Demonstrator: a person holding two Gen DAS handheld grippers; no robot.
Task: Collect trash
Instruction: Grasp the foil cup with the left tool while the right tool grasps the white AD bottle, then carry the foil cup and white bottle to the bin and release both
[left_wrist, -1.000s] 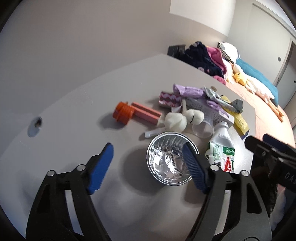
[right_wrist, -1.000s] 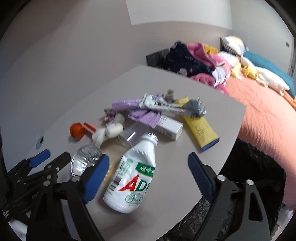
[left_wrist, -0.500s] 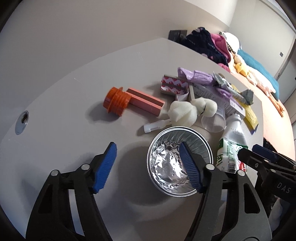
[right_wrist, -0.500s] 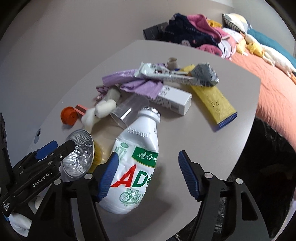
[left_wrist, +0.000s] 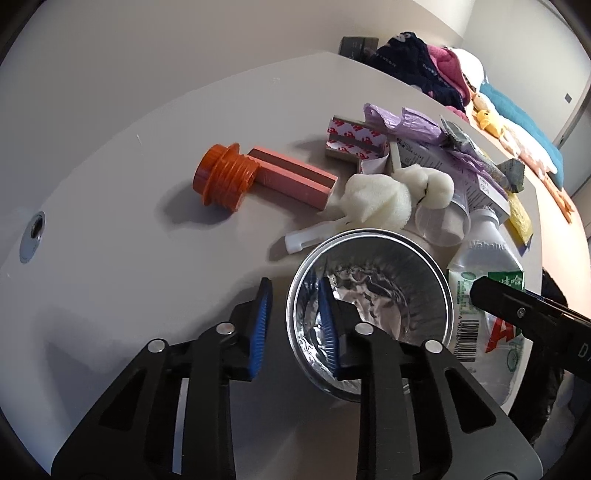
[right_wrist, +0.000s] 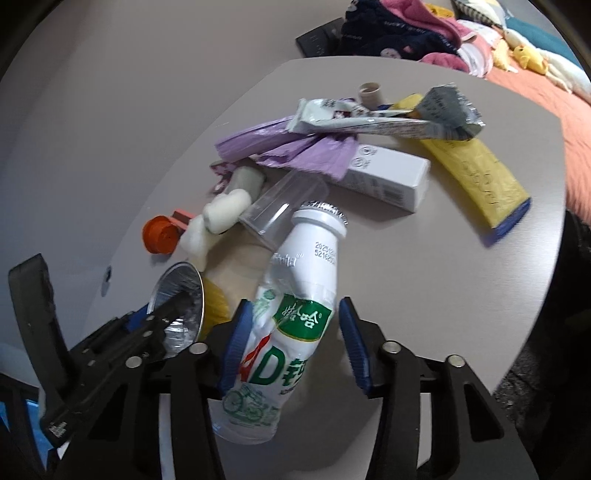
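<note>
- Foil cup (left_wrist: 373, 291) is sitting on the grey table (left_wrist: 129, 221), its near rim caught between the blue pads of the left gripper (left_wrist: 293, 325): one pad inside the cup, one outside.
- Left jaws are standing narrowly apart, not visibly pressing the rim.
- White drink bottle (right_wrist: 291, 317) is lying between the right gripper's (right_wrist: 295, 343) pads.
- Right jaws are closing in; the left pad is touching the bottle, the right pad is standing just apart.

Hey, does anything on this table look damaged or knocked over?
Yes. The white drink bottle lies on its side between the right gripper's jaws, its body dented. Behind it, a clear plastic cup has tipped over too.
</note>
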